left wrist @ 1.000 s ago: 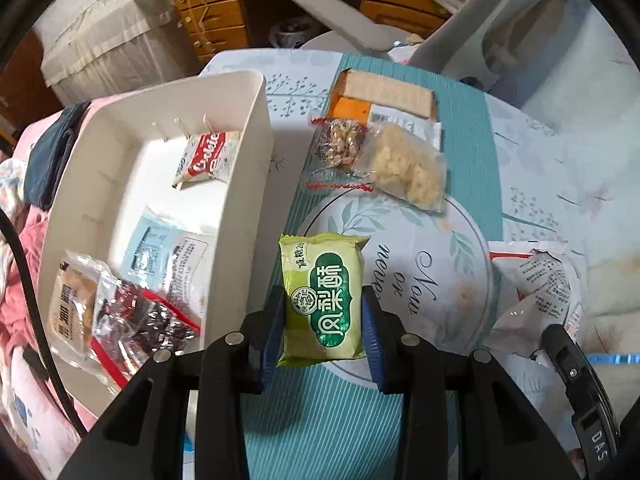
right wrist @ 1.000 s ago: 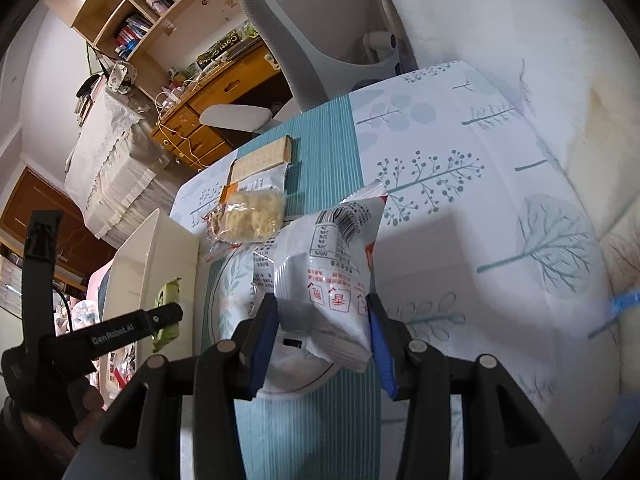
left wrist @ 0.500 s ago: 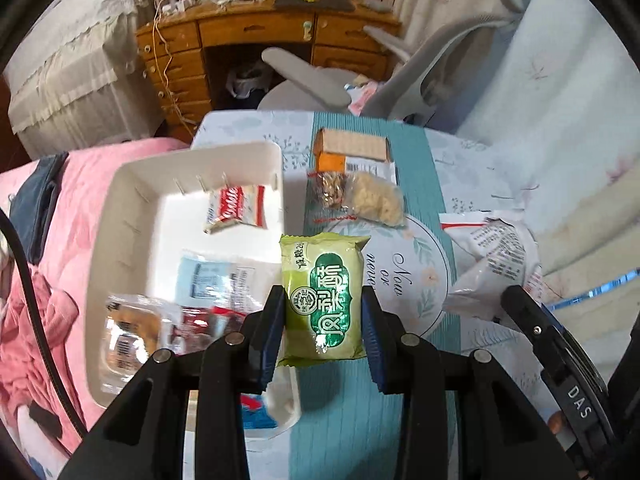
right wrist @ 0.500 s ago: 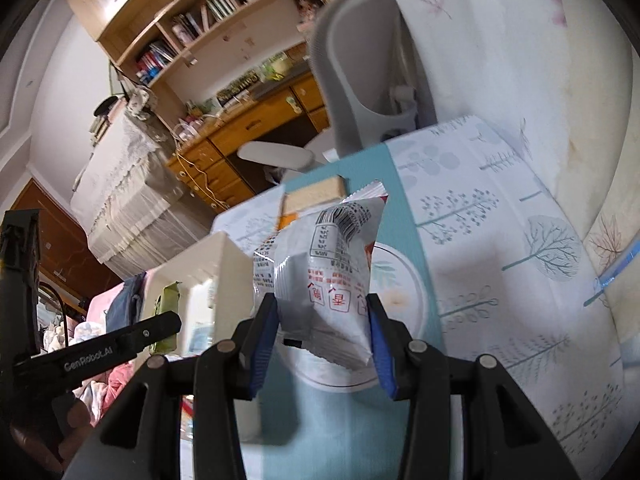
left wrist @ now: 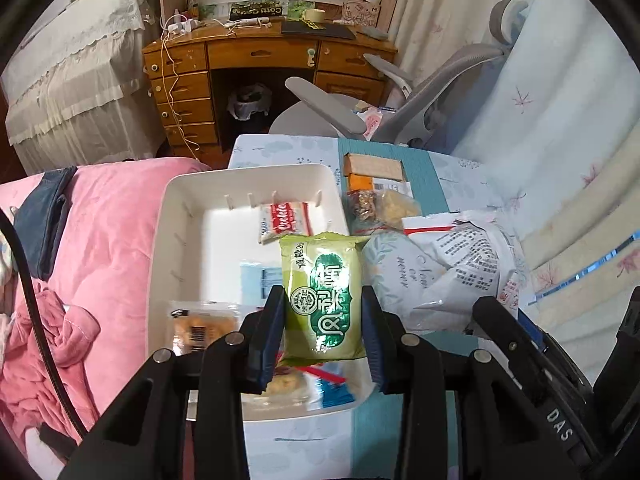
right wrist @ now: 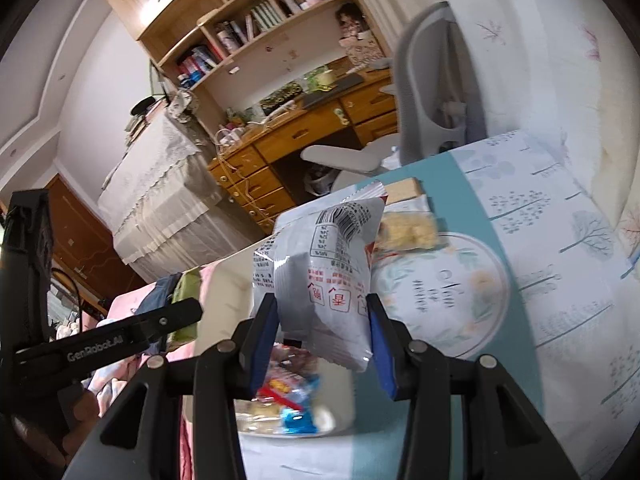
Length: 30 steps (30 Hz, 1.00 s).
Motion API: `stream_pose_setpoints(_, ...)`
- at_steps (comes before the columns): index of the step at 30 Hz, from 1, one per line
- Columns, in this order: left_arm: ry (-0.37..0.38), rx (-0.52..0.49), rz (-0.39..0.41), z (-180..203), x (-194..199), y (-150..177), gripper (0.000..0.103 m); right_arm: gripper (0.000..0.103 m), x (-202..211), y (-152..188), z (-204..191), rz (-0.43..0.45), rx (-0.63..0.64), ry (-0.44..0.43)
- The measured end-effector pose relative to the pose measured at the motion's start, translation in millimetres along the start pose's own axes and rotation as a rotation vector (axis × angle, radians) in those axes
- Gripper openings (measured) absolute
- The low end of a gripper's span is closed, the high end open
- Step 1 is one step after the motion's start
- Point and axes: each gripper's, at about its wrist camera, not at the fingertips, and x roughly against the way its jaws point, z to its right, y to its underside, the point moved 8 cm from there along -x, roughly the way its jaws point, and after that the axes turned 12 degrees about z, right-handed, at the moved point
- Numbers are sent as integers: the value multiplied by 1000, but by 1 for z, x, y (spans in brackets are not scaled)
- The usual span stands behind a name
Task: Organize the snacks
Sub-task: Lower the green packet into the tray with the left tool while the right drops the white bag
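My left gripper [left wrist: 323,336] is shut on a green snack packet [left wrist: 322,298], held in the air over the right part of the white bin [left wrist: 172,216]. My right gripper [right wrist: 322,340] is shut on a white puffed snack bag [right wrist: 324,276] with red print and a barcode, above the bin's [right wrist: 224,292] near right corner. That bag [left wrist: 468,268] also shows at the right of the left wrist view. In the bin lie a red cookie packet [left wrist: 286,218], a blue-white packet [left wrist: 256,280] and other wrapped snacks [left wrist: 200,324].
On the table's teal runner [left wrist: 424,176] lie a brown cracker pack [left wrist: 374,166], a nut packet [left wrist: 364,206] and a yellow snack bag [left wrist: 396,208]. A pink blanket [left wrist: 100,240] lies left of the bin. A grey chair [left wrist: 404,112] and wooden desk [left wrist: 260,64] stand behind.
Both grippers have risen and pulled back toward the bin, each keeping its packet. The green packet went from above the table mat to above the bin's right side.
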Motion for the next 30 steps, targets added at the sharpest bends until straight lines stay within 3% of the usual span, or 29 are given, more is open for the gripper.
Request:
stream_pose_setpoints(14, -15, -17, -55, -80, -3, 14, 35, 44, -21, 42, -78, -32, 22, -59)
stream_pose_setpoints(22, 27, 11, -77, -97, -13, 9, 36, 46, -35, 48, -99, -54, 66, -33)
stream_pose_setpoints(24, 33, 9, -93, -97, -16, 8, 37, 52, -38, 48, -100, -71, 76, -18)
stream_pose_setpoints(26, 36, -3, -102, -95, -19, 6, 38, 67, -38, 47, -97, -79, 80, -2)
stream_pose_setpoints(30, 38, -10, -114, -89, -24, -2, 50, 74, -35, 42, -86, -83, 74, 34)
